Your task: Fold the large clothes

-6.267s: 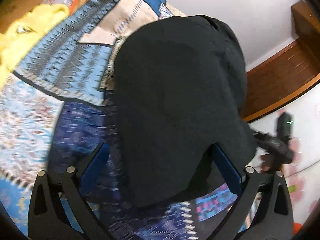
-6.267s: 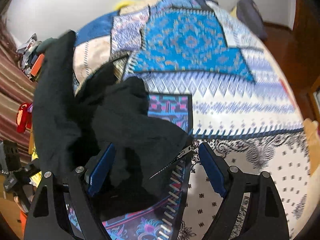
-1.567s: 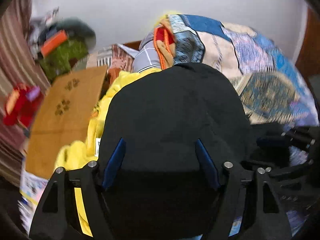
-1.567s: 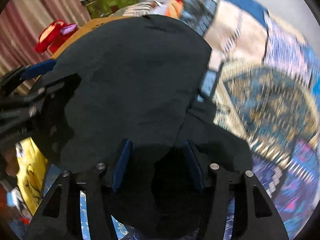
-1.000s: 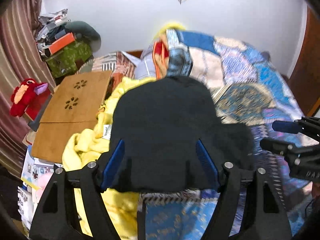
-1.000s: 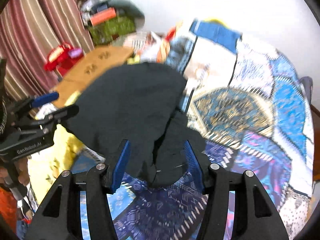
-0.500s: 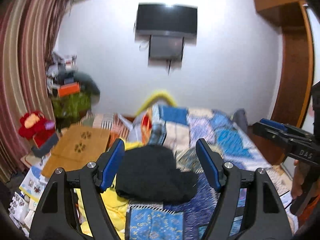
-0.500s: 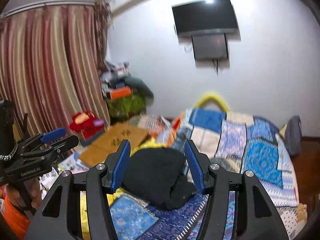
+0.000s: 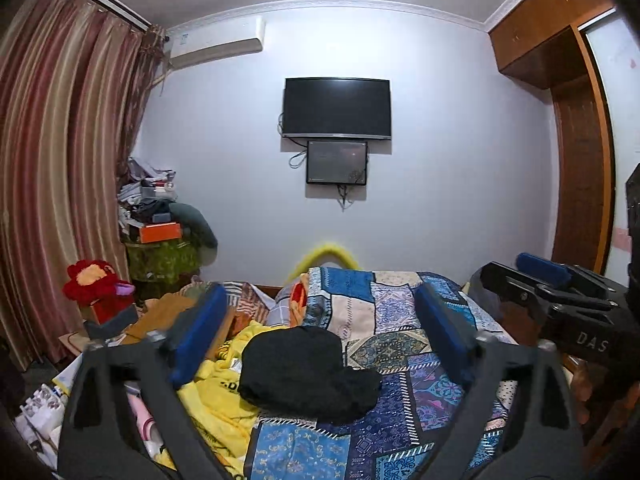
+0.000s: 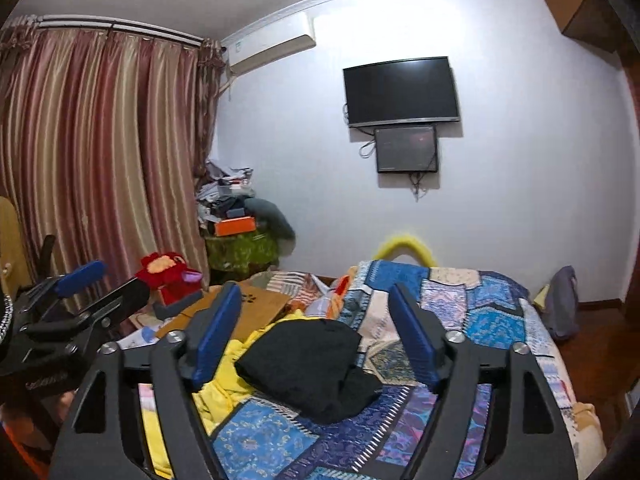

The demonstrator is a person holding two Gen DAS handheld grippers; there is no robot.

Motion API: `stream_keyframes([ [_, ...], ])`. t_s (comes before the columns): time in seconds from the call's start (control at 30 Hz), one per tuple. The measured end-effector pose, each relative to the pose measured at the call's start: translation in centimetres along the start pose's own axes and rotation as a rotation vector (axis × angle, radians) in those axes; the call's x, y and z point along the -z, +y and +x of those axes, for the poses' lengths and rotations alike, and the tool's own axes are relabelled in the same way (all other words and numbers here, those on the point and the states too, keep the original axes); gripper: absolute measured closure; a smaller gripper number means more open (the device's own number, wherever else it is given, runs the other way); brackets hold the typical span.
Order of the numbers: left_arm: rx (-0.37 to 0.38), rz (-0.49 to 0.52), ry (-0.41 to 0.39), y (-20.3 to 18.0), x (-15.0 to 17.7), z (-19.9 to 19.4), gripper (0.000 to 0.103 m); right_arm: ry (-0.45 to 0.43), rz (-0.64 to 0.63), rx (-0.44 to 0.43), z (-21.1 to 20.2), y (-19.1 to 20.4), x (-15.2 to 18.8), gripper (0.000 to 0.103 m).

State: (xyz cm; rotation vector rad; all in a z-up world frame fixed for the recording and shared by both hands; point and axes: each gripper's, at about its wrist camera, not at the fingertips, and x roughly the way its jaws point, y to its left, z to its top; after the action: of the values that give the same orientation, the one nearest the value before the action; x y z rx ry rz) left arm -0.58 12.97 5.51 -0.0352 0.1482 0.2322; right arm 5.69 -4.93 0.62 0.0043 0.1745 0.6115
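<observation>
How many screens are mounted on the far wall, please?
2. A large dark television hangs high on the wall, and a smaller screen sits directly beneath it, almost touching its lower edge. Both appear switched off, and neither is hidden.

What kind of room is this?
Most likely a bedroom: there's a bed with a patchwork quilt, a TV on the wall, curtains, and clothes lying about.

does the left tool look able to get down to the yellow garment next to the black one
Probably yes. The left tool is open and empty, and the yellow garment lies uncovered on the bed left of the black garment, which overlaps only its edge.
</observation>
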Motion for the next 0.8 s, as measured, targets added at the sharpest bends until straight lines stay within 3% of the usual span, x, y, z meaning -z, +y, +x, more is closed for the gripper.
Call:
stream_keyframes([
  [0.1,-0.009,-0.005,0.021,-0.2,0.5,0.0,0.001,-0.001,-0.007,0.034,-0.2,0.1,0.1,0.017],
  [0.4,-0.017,-0.039,0.074,-0.1,1.8,0.3,0.001,0.071,0.005,0.028,0.5,-0.3,0.6,0.017],
  [0.8,-0.031,-0.044,0.088,-0.2,2.2,0.5,0.001,0.088,0.013,0.032,0.0,-0.7,1.3,0.017],
])
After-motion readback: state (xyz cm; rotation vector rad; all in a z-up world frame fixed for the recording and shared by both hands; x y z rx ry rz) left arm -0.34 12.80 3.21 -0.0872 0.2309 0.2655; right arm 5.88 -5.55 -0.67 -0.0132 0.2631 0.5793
